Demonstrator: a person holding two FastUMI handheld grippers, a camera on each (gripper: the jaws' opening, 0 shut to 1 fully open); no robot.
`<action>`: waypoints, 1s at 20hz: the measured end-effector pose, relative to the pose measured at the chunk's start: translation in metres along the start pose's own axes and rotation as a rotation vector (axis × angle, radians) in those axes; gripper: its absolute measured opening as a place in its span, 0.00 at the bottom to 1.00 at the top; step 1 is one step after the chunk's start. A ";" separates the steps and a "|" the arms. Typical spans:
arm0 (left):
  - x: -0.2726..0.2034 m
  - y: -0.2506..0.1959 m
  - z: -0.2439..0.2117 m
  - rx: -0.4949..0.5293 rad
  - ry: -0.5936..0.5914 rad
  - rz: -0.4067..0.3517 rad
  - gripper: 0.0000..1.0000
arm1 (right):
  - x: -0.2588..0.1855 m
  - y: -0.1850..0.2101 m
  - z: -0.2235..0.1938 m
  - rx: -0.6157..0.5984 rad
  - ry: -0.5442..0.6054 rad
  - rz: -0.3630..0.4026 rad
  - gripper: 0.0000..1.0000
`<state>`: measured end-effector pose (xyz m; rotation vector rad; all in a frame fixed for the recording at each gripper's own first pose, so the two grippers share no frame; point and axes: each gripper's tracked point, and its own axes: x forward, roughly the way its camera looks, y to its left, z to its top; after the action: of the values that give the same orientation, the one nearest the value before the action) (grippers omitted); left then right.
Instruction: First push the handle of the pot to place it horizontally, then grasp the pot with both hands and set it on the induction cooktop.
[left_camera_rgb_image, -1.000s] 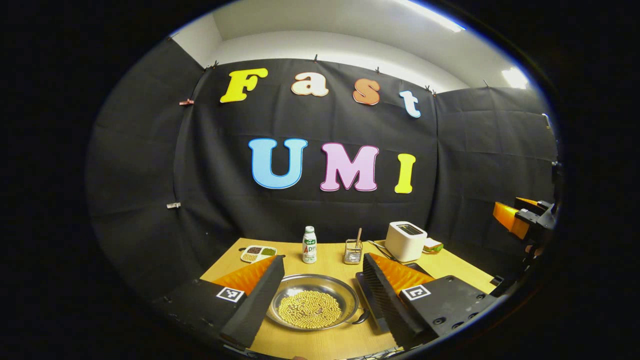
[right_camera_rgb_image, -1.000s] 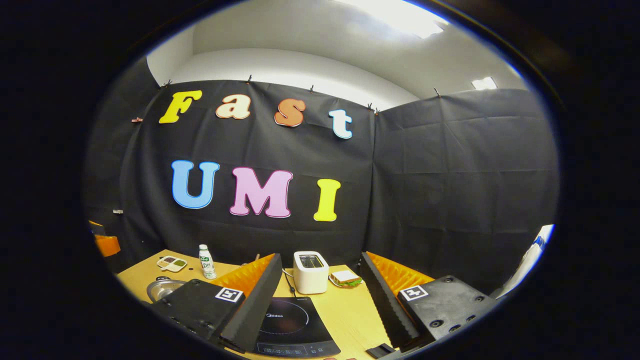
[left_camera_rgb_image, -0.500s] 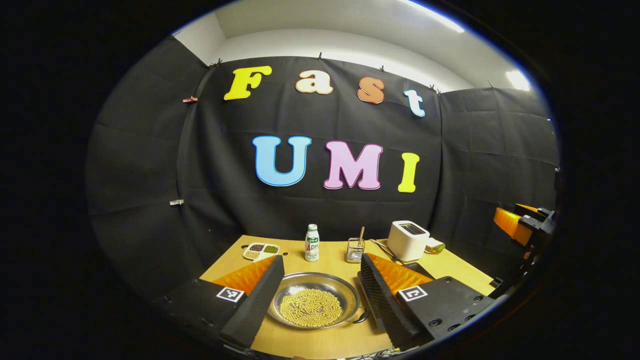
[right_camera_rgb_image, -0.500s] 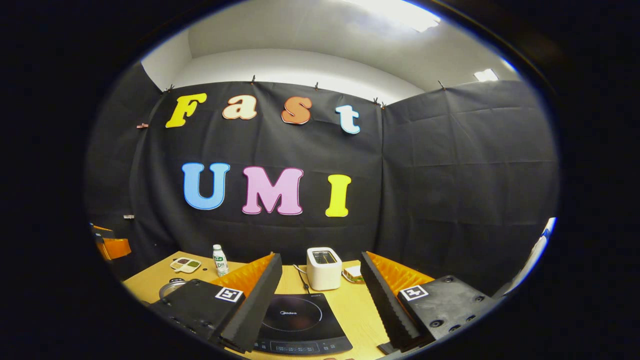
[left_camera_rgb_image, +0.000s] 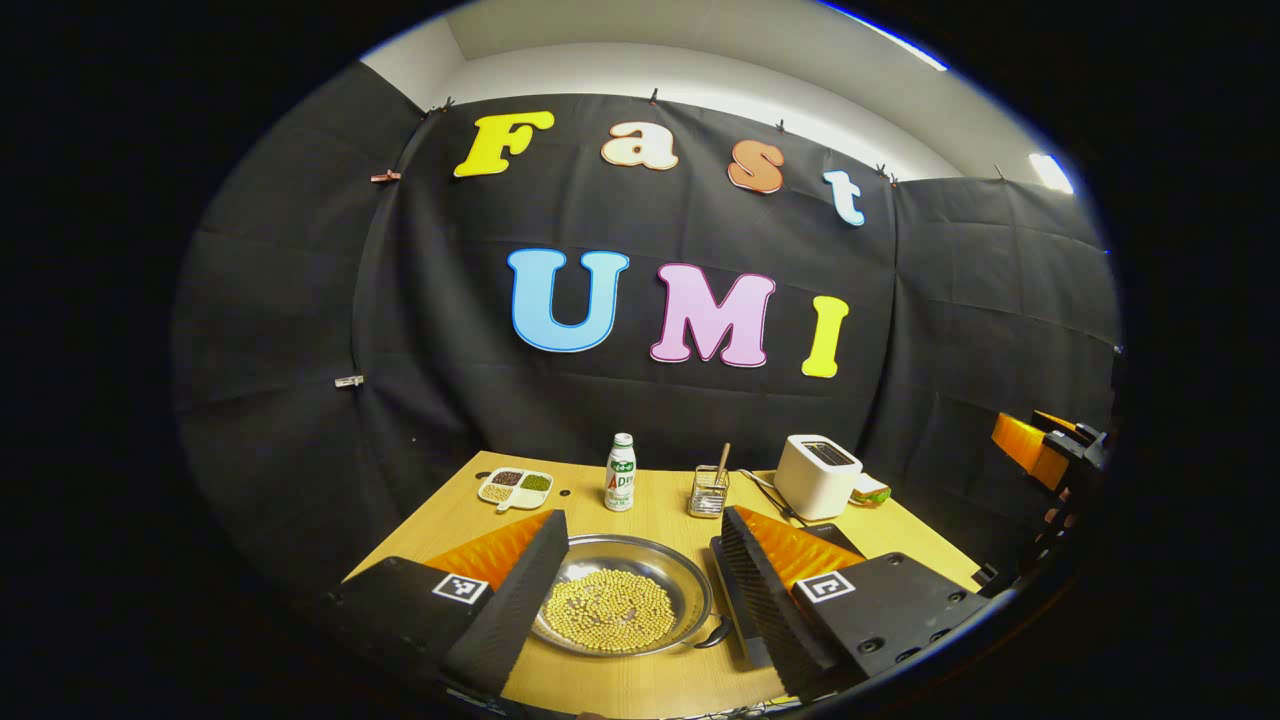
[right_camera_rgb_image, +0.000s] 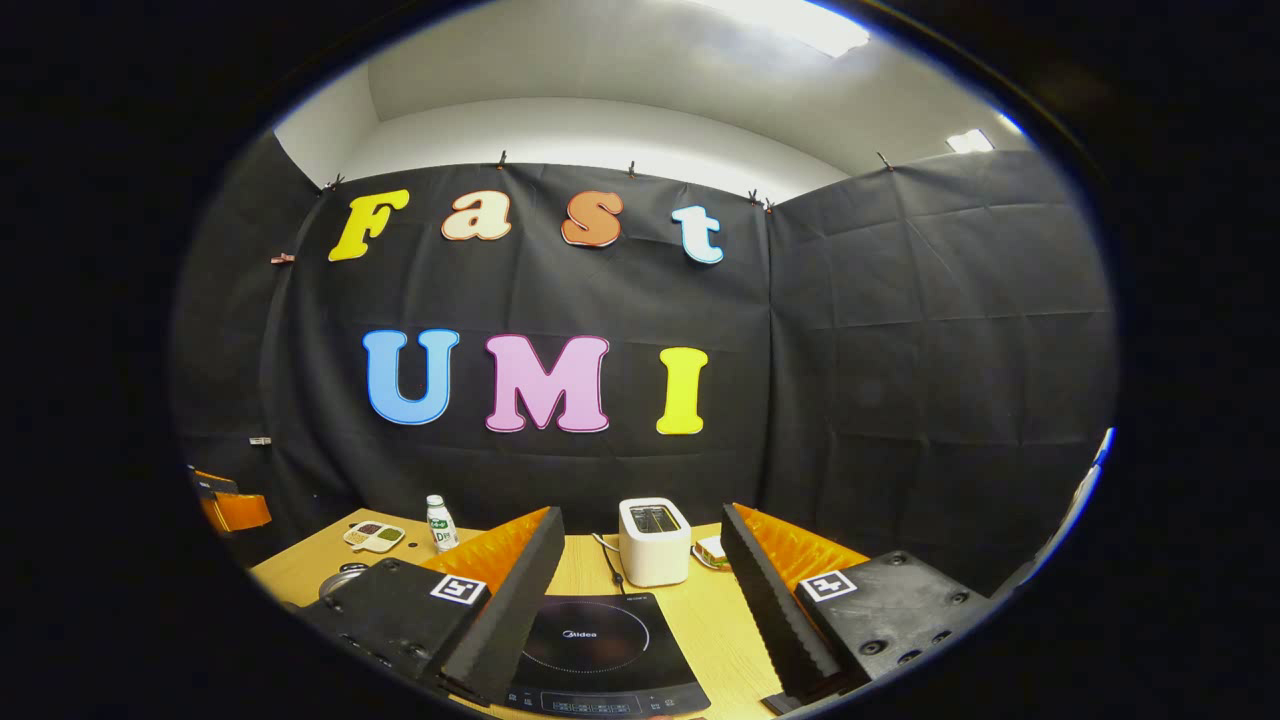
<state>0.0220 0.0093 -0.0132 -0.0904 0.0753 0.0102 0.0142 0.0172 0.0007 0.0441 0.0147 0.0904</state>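
Steel pot (left_camera_rgb_image: 622, 608) (handle (left_camera_rgb_image: 716, 633) half hidden)

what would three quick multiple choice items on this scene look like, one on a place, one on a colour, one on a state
1. Where is the bottle?
A. behind the pot
B. on the induction cooktop
C. inside the toaster

2. What colour is the toaster?
A. red
B. white
C. green

3. How does the left gripper stand?
A. shut on the pot's handle
B. shut on the bottle
C. open, fingers either side of the pot

Answers: 1 A, the bottle stands on the table farther back than the pot. 2 B, its body is plainly white. 3 C, a wide gap lies between the fingers and nothing is pressed.
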 end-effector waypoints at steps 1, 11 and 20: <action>0.004 0.001 0.001 -0.001 0.002 0.003 0.96 | 0.004 0.000 -0.002 0.004 0.003 0.002 0.98; 0.036 0.004 -0.032 0.011 0.124 -0.051 0.55 | 0.025 0.006 -0.027 -0.012 0.047 0.035 0.98; 0.041 -0.003 -0.140 0.082 0.382 -0.079 0.05 | 0.045 0.007 -0.044 -0.014 0.074 0.089 0.98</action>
<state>0.0524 -0.0058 -0.1551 -0.0126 0.4534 -0.0891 0.0574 0.0298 -0.0433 0.0272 0.0862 0.1809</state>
